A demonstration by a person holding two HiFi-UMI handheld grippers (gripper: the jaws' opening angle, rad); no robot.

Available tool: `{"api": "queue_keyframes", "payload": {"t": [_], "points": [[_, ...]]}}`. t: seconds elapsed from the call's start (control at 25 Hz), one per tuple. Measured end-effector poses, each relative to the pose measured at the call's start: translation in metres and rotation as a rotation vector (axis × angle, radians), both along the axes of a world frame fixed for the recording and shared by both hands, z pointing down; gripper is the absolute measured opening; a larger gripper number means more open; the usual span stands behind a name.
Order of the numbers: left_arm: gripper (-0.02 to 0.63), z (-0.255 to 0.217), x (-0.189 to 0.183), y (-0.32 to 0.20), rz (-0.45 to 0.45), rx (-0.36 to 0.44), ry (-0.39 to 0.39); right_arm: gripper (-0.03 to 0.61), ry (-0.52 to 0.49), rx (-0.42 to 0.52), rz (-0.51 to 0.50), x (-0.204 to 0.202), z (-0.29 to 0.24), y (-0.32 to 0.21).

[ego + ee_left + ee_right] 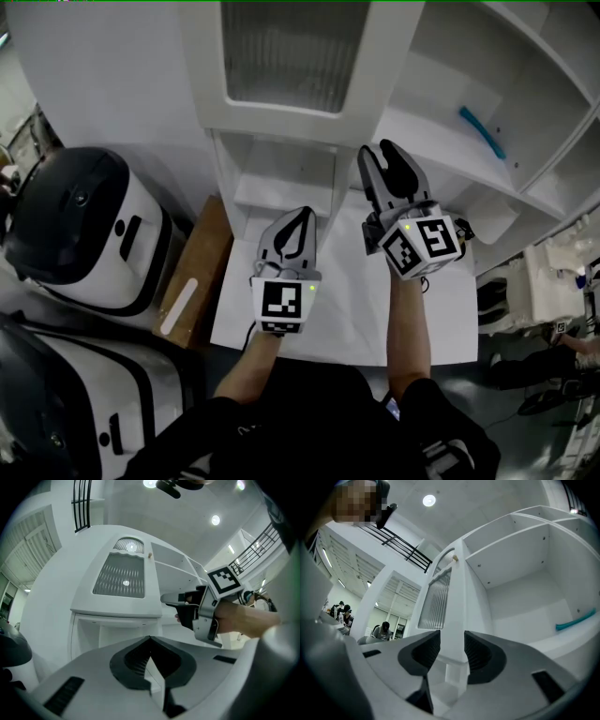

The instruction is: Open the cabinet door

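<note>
A: White paint is seen all over. Where is the cabinet door (281, 66) found?

B: It is found at the top of the head view. It is swung out from the cabinet (441, 37), so its thin edge is turned toward the two claws. The shelves (422, 127) are laid bare to its right. A blue-green strip (483, 131) is seen lying on one of them.

A: Is the job thought to be done?

B: It is judged nearly done, since the inside can be looked into already.

A: Which claw is kept nearer?

B: The right gripper (378, 150) is. The door's edge is seen straight ahead of it, lined up with the gap between its jaws.

A: Is the door held by it?

B: No. Its jaws are spread wide and the edge is not pressed by the pads. Whether the edge is inside the gap or just past the tips cannot be told.

A: And the left gripper (302, 217)?

B: It is kept lower and further back. Its jaws are closed tip to tip, and nothing is held.

A: Which way is the door's long side set?

B: Up and down, so the edge is matched to the gap. If more opening is wanted, the door would likely be pushed away from the shelves.
</note>
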State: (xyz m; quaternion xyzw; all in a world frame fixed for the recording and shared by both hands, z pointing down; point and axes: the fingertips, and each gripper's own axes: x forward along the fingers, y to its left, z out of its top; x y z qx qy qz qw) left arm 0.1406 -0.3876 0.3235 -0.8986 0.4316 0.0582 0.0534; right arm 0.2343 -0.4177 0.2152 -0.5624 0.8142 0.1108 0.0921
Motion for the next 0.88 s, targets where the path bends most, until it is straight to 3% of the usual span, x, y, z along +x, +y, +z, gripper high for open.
{"api": "queue_keyframes", "payload": {"t": [0.48,0.64,0.88], "points": [[0.011,0.007,0.02,-0.02,-0.007,-0.041,0.027,0.169,0.034,-0.006,-0.067,0.004,-0.012,-0.03],[0.011,0.012,0.019,-0.026,-0.024,-0.039,-0.006,0.167,0.048,-0.001,-0.087,-0.001,-0.013,-0.032],[0.011,0.019,0.015,-0.025,-0.033,-0.056,0.016,0.166,0.05,-0.005,-0.064,0.0,-0.013,-0.033]]}}
